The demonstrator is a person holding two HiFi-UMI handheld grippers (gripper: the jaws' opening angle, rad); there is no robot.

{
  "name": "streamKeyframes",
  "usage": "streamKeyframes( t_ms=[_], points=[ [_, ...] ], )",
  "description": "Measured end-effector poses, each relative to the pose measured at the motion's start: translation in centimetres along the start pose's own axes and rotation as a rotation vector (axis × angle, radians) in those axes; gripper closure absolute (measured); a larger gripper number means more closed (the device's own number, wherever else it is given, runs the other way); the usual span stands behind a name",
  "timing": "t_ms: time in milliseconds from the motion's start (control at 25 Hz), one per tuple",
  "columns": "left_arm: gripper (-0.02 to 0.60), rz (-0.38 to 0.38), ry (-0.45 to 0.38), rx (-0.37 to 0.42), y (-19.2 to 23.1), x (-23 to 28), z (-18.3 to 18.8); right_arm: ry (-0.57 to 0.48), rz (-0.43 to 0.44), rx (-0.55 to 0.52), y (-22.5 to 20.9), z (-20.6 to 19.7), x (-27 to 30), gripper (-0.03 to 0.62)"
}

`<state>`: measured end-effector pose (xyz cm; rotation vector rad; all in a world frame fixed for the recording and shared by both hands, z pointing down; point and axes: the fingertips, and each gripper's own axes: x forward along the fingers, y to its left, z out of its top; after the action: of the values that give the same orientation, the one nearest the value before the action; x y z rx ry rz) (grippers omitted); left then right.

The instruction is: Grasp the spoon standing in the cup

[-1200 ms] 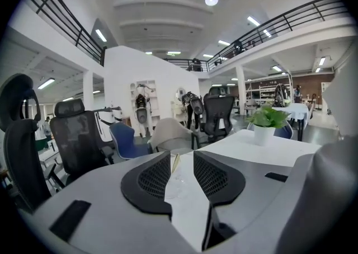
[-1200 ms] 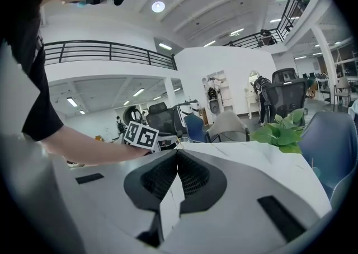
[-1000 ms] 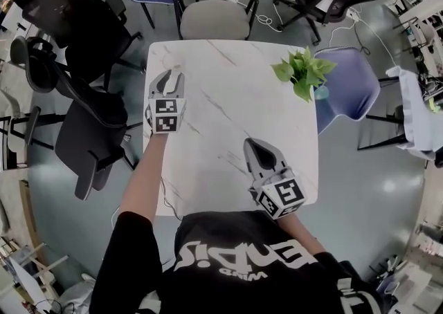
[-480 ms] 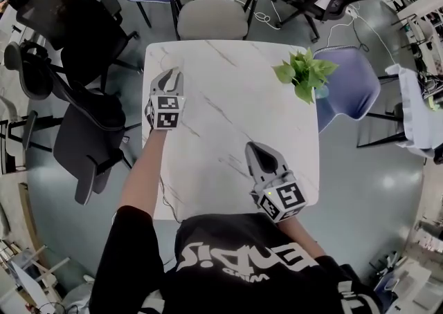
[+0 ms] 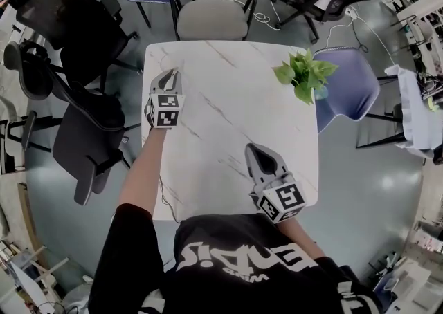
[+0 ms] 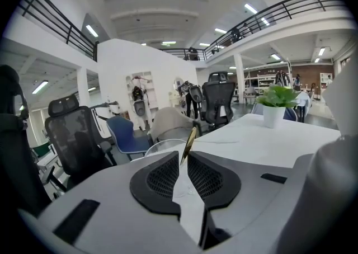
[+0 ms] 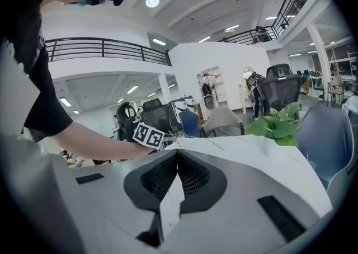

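Left tongs point(image 5: 168, 76) closing around slim gold spoon point(image 6: 190, 138) standing in clear glass cup point(image 6: 159, 146) near white marble table point(image 5: 228, 91) edge, right tongs point(image 5: 254, 149) pressed together, empty, over bare tabletop

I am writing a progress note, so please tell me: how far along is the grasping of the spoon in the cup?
Done: the left hand-held gripper has reached the cup, and the spoon handle stands between its jaws. In hand: those jaws are closing on the handle, but a firm grip does not show yet. Left: finish the squeeze. The right hand-held gripper is shut, empty and takes no part.
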<state>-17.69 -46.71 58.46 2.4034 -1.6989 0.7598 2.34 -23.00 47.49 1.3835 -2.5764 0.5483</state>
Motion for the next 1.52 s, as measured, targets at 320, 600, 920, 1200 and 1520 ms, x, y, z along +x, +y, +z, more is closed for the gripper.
streamKeyframes(
  t_ms=[320,600,920,1200,1520],
  points=[
    [0.543,0.023,-0.007,-0.008,0.1,-0.5,0.3,0.0,0.005,0.003,0.2,-0.2,-0.1,0.582],
    [0.546,0.023,-0.024,0.014,0.4,-1.1,1.4,-0.002,0.018,-0.003,0.6,-0.2,0.0,0.582],
    [0.56,0.045,-0.053,0.03,1.1,-2.1,3.0,-0.011,0.024,-0.002,0.9,0.0,-0.3,0.582],
    [0.561,0.058,-0.096,0.041,1.5,-3.0,5.1,-0.023,0.031,-0.009,0.9,0.3,-0.7,0.582],
    [0.561,0.068,-0.179,0.072,2.1,-5.2,9.0,-0.037,0.04,-0.007,1.1,0.3,-1.3,0.582]
  ],
)
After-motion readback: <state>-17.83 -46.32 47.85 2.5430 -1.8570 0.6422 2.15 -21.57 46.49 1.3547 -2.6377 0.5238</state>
